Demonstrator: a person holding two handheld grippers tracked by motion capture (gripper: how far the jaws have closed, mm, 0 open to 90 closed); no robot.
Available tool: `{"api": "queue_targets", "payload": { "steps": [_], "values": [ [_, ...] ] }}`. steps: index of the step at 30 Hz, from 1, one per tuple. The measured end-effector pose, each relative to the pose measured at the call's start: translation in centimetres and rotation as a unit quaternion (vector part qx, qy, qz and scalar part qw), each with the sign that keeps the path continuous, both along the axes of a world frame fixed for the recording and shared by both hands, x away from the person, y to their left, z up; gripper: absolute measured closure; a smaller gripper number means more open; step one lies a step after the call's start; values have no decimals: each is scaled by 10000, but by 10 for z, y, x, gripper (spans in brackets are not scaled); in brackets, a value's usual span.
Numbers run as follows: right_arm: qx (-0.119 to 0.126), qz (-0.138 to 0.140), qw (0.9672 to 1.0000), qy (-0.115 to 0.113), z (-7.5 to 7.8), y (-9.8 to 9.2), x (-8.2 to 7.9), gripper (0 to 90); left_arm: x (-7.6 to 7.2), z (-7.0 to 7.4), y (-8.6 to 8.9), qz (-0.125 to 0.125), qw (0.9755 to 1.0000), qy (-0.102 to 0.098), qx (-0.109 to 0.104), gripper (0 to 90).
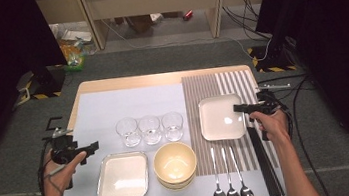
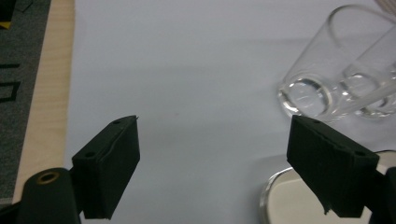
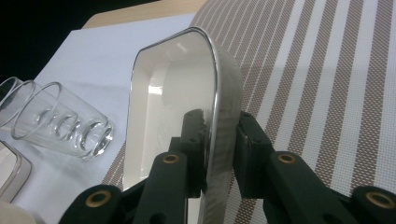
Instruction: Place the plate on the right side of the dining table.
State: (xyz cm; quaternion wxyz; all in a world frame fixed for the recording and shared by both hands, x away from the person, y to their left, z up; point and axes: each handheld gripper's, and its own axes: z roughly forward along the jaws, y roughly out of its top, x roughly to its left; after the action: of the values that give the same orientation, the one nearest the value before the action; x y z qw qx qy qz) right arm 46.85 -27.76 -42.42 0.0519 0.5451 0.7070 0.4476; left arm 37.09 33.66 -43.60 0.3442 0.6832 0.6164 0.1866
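- Right gripper [image 3: 219,140] is clamped on the right rim of the square white tray with a metal-looking edge [image 1: 221,117]; in the right gripper view one black jaw sits inside the rim, the other outside it.
- Left gripper [image 2: 212,163] has its jaws wide apart with nothing between them, hovering over the pale blue-white table cover [image 1: 128,103] near the table's left edge.
- Wooden-edged table [image 1: 160,78] spreads ahead of both grippers.
- Brown-and-white striped placemat [image 1: 241,82] lies under the tray that the right gripper holds, and runs back toward that hand.
- Second square white tray [image 1: 123,177] lies just to the right of the left gripper; its rounded corner shows beside the right jaw in the left gripper view [image 2: 280,196].
- Cream round bowl [image 1: 175,164] stands beyond that second tray, between the two grippers.
- Three clear drinking glasses [image 1: 149,129] stand in a row between the grippers, just left of the held tray; the nearest one appears ahead and right of the left gripper's jaws [image 2: 322,70].
- Three metal spoons [image 1: 230,182] lie side by side on the placemat, nearer the person than the right gripper.
- Dark chopsticks [image 1: 266,162] lie along the placemat's right edge, below the right hand [image 1: 272,125].
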Motion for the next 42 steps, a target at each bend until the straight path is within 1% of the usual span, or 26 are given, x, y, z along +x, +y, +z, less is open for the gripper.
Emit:
{"api": "queue_targets", "payload": {
  "steps": [1,2,3,5,6,7,8,9,10,11,13,15,16,17,20,22,24,25,29,31,36,38,40,42],
  "values": [
    [-1,-12,10000,32,-1,-1,1,756,-2,-5,4,7,10000,25,-22,168],
    [-1,-12,10000,32,-1,-1,1,756,-2,-5,4,7,10000,25,-22,167],
    [-20,-64,9999,89,-3,-2,3,750,-5,-12,10,50,10000,28,15,168],
    [-27,-74,9999,121,-5,-3,4,746,-8,-19,15,90,9999,47,29,168],
    [-27,-74,9999,121,-5,-3,4,746,-8,-19,15,90,9999,47,29,168],
    [-27,-101,9998,175,-7,-4,6,742,-10,-27,19,128,9999,22,60,171],
    [-27,-101,9998,175,-7,-4,6,742,-10,-27,19,128,9999,22,60,172],
    [-55,-122,9997,214,-9,-5,8,734,-12,-34,21,151,9998,42,124,172],
    [-66,-136,9995,272,-10,-5,8,734,-12,-34,21,151,9998,42,124,172],
    [-66,-134,9994,313,-11,-7,9,726,-14,-42,23,124,9997,29,211,172],
    [-54,-108,9993,349,-14,-9,11,722,-15,-49,22,95,9994,14,345,172],
    [-61,-118,9991,413,-16,-10,12,715,-15,-57,22,84,9990,54,426,172],
    [-60,-117,9990,429,-17,-11,13,713,-16,-61,21,66,9989,32,464,172],
    [-64,-120,9988,462,-18,-12,13,711,-16,-62,21,44,9989,-14,469,154],
    [-115,-153,9985,518,-21,-12,16,698,-18,-62,21,4,9984,-43,566,166],
    [-163,-220,9981,553,-24,-12,17,691,-20,-66,18,-13,9976,-163,668,153],
    [-171,-239,9979,573,-26,-12,20,687,-22,-68,19,-16,9976,-282,630,145],
    [-172,-270,9975,623,-28,-12,20,685,-23,-69,20,-5,9976,-338,603,146],
    [-164,-315,9969,702,-32,-13,23,681,-23,-69,19,-14,9974,-347,633,143],
    [-155,-383,9961,773,-36,-12,25,676,-23,-69,19,-17,9974,-341,627,143],
    [-280,-458,9951,833,-40,-10,29,663,-23,-69,19,-10,9975,-340,616,144],
    [-335,-452,9951,817,-42,-10,30,660,-23,-69,19,-7,9975,-345,615,144],
    [-336,-468,9947,850,-43,-10,30,657,-23,-69,19,-5,9975,-345,614,144],
    [-451,-462,9940,881,-45,-9,31,653,-23,-69,19,-1,9975,-349,611,143]
  ]
}}
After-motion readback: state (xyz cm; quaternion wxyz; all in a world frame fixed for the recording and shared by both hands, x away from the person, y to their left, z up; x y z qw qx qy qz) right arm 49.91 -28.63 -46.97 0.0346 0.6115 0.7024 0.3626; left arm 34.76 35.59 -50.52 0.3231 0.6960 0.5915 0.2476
